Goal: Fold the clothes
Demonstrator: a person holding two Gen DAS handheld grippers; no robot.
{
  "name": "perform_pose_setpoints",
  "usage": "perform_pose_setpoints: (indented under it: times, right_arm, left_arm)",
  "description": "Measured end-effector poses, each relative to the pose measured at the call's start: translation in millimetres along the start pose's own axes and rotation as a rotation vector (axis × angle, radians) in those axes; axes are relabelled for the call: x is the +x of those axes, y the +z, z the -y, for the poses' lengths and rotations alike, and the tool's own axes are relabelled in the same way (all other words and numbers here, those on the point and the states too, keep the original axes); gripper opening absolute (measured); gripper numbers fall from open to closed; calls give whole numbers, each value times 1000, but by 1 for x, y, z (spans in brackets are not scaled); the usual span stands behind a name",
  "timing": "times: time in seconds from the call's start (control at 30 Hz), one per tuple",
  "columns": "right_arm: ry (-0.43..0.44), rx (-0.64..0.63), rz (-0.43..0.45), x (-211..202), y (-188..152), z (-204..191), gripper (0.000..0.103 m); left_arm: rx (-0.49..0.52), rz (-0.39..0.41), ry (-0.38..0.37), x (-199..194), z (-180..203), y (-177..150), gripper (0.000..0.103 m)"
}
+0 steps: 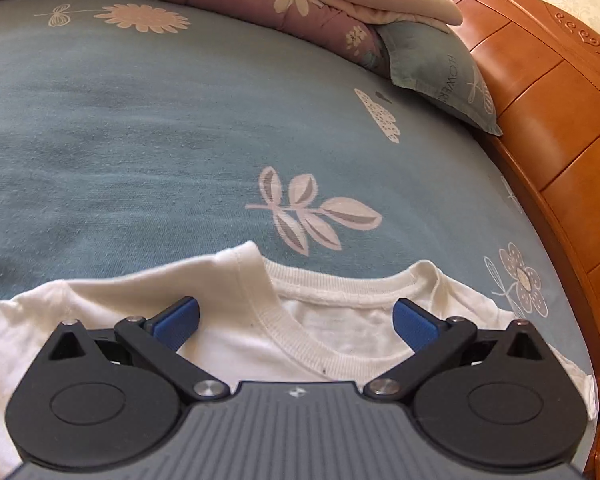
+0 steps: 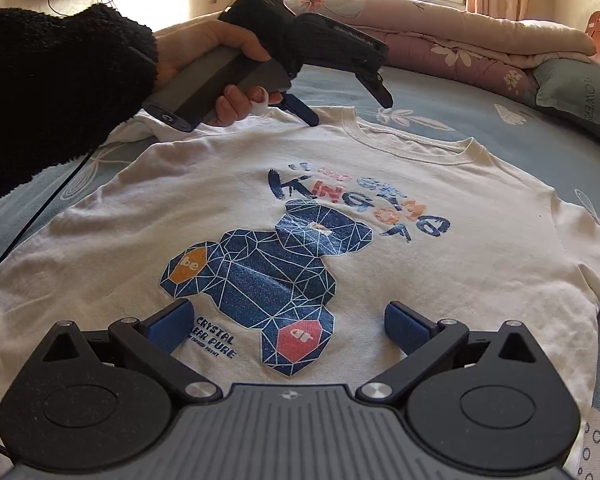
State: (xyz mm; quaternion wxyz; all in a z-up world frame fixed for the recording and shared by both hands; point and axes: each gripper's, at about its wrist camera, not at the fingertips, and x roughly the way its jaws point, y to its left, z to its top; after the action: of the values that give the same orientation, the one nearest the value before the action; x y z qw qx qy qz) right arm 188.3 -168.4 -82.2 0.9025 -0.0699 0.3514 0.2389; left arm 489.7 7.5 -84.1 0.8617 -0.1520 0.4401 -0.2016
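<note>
The white T-shirt is being kept flat, print up, on the bed, the left gripper held spread over its far collar and the right gripper spread above its near hem, seemingly for a first fold.

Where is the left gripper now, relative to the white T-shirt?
In the right wrist view the left gripper is at upper left, held in a hand over the white T-shirt near its collar, jaws open.

White T-shirt lies flat, front up, on bed. Blue geometric bear print on chest, orange and red patches, blue-and-orange lettering above. Ribbed round collar at far end. Short sleeves spread sideways.
</note>
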Motion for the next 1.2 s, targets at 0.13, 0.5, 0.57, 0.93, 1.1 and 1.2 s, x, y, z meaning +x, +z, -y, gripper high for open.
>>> perform_pose_setpoints:
  times: [0.13,0.5,0.57,0.93,1.1,1.2]
  right_arm:
    - [8,-9,-8,1,1,0,103]
    - [18,-8,-53,-1,5,3,103]
    - [12,-4,-59,-1,5,2,103]
    - [-18,-6,-58,2,6,-1,103]
    - [-10,-6,-55,2,6,0,103]
    - [-11,-5,-55,2,6,0,103]
  left_arm:
    - [12,16,53,8,4,16,102]
    - [107,45,152,-100,34,5,102]
    - [107,56,169,-124,32,-1,102]
    - [-155,5,200,-120,-47,-81,102]
    - [-123,0,141,-145,-50,-113,102]
    - [-153,59,129,-181,-60,-114,102]
